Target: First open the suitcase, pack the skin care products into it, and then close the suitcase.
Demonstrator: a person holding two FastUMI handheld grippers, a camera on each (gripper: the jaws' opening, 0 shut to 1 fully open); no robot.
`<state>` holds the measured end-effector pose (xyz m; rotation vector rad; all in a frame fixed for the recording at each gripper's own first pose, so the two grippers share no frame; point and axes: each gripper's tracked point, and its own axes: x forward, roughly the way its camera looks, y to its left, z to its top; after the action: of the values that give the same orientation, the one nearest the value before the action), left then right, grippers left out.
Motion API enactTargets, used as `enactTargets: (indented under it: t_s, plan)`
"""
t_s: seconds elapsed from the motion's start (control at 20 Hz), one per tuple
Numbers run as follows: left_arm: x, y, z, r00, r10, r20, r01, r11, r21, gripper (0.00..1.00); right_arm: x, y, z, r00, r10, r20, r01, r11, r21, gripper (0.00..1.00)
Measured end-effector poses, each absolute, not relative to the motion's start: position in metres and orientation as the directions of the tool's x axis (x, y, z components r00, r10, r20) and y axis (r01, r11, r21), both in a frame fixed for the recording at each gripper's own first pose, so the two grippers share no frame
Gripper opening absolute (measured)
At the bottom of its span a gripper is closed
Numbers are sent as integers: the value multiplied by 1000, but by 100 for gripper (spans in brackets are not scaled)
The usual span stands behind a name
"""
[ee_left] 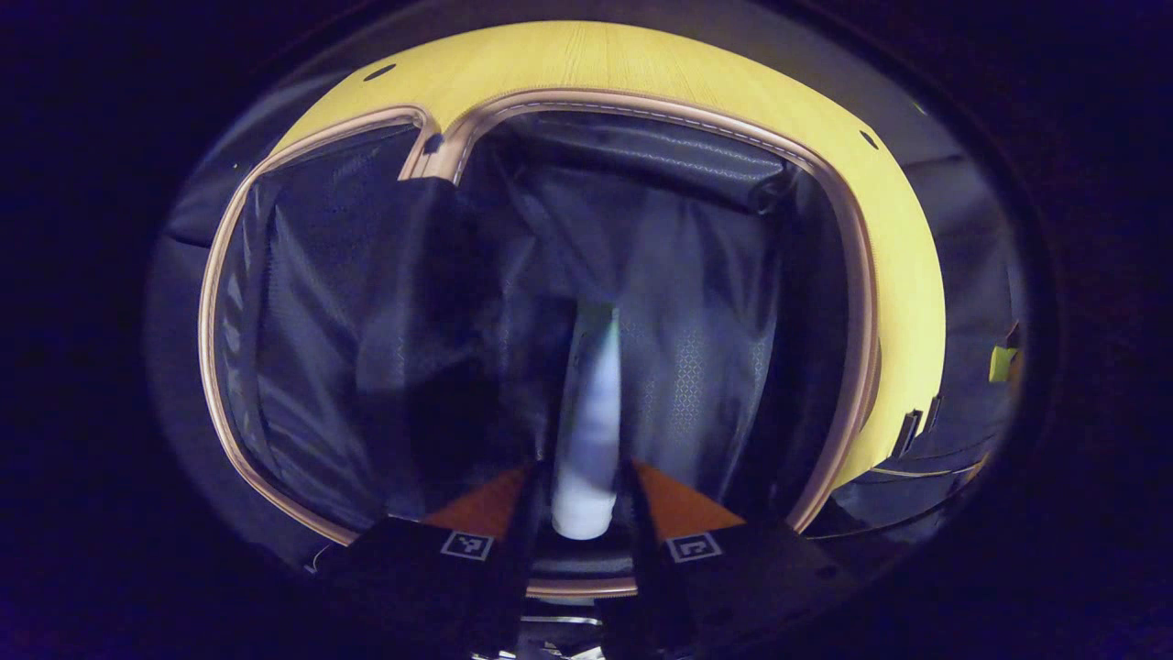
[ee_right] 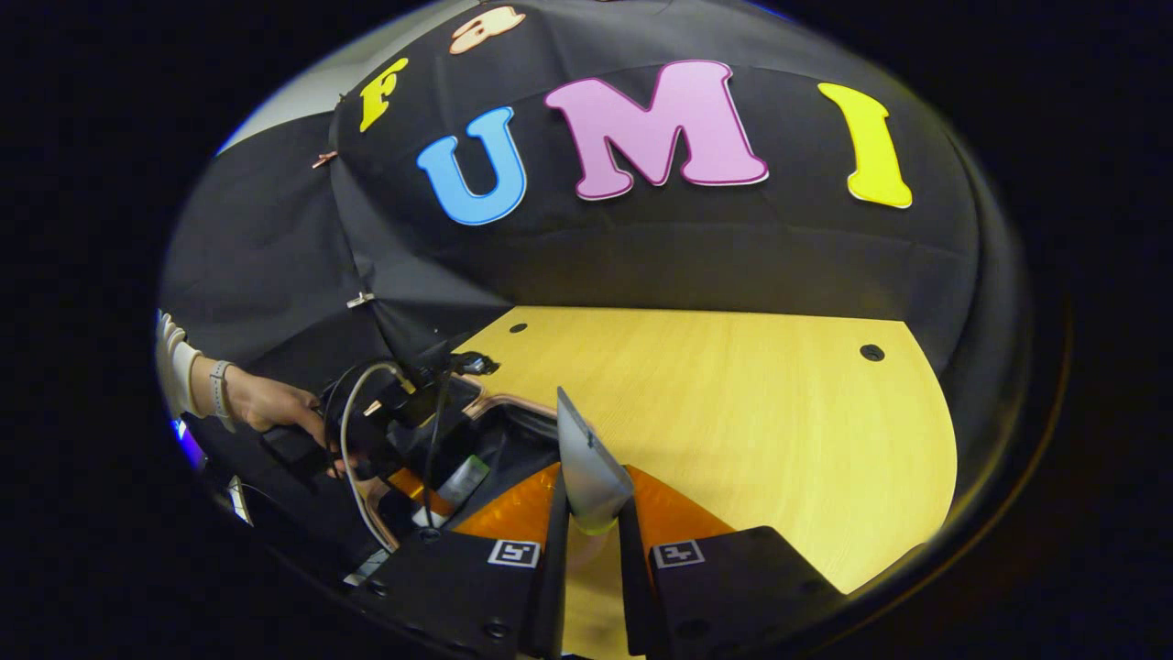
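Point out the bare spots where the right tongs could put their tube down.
The yellow wooden table lies bare between the black cloth wall and the open suitcase. The suitcase corner is crowded by the left tongs.

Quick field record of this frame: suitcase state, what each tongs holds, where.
suitcase: open, dark lining showing, on yellow wooden table
left tongs: shut on white tube, held over the suitcase interior
right tongs: shut on grey tube, above the table beside the suitcase
person's hand: holds the left tongs
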<state>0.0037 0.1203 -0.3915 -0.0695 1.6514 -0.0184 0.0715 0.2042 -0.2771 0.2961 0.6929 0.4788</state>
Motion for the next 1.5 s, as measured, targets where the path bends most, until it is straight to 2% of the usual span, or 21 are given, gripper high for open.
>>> enactTargets:
  t_s: [0.05,0.1,0.15,0.2,0.25,0.3,0.35,0.45,0.55,0.7,0.85,0.9,1.05,1.1,1.15,1.25,1.4,1.5]
  plan:
    - [7,117,-384,-34,-63,-997,-18,998,-62,70,64,219,-277,649,532,-544,-321,840,438,30]
    - [9,110,-374,15,-94,-995,0,996,-94,74,56,235,-279,623,547,-559,-314,830,461,29]
    - [10,104,-358,66,-128,-990,19,992,-127,73,50,252,-282,592,567,-573,-310,816,488,22]
    - [11,101,-342,118,-160,-980,38,987,-157,73,43,273,-287,559,589,-583,-307,800,515,22]
    - [10,106,-328,166,-178,-970,56,984,-171,74,38,295,-294,528,599,-602,-291,794,534,22]
    - [7,116,-313,211,-182,-961,67,983,-171,75,32,312,-307,479,599,-642,-259,795,548,29]
    - [4,132,-300,253,-178,-951,71,984,-165,75,23,327,-322,421,592,-687,-224,802,554,30]
    - [-2,184,-280,338,-123,-933,57,992,-110,76,10,348,-353,329,568,-754,-124,818,562,30]
    - [-12,251,-266,401,-7,-916,0,1000,-7,81,15,357,-373,287,527,-800,-8,836,548,30]
    - [-45,343,-237,433,141,-890,-160,984,78,86,8,364,-410,203,416,-887,67,897,436,30]
    - [-73,404,-219,407,201,-891,-334,941,60,87,2,373,-428,161,338,-927,142,922,361,30]
    - [-77,414,-221,403,206,-892,-373,927,46,87,0,372,-430,156,311,-937,160,928,335,23]
    - [-77,443,-223,402,237,-884,-426,903,48,87,3,368,-427,175,263,-949,206,933,297,26]
    - [-72,449,-223,408,246,-879,-430,901,53,87,2,369,-422,192,276,-942,211,926,314,34]
    - [-66,455,-223,414,252,-874,-431,900,55,87,5,374,-410,219,311,-925,209,911,356,55]
    - [-49,467,-222,441,254,-861,-421,906,52,87,22,379,-371,343,365,-866,178,880,441,97]
    - [-15,480,-219,475,234,-848,-391,920,35,87,53,372,-308,527,401,-749,76,856,511,96]
    - [11,489,-224,475,216,-853,-374,927,26,87,63,361,-282,584,391,-712,31,865,500,95]
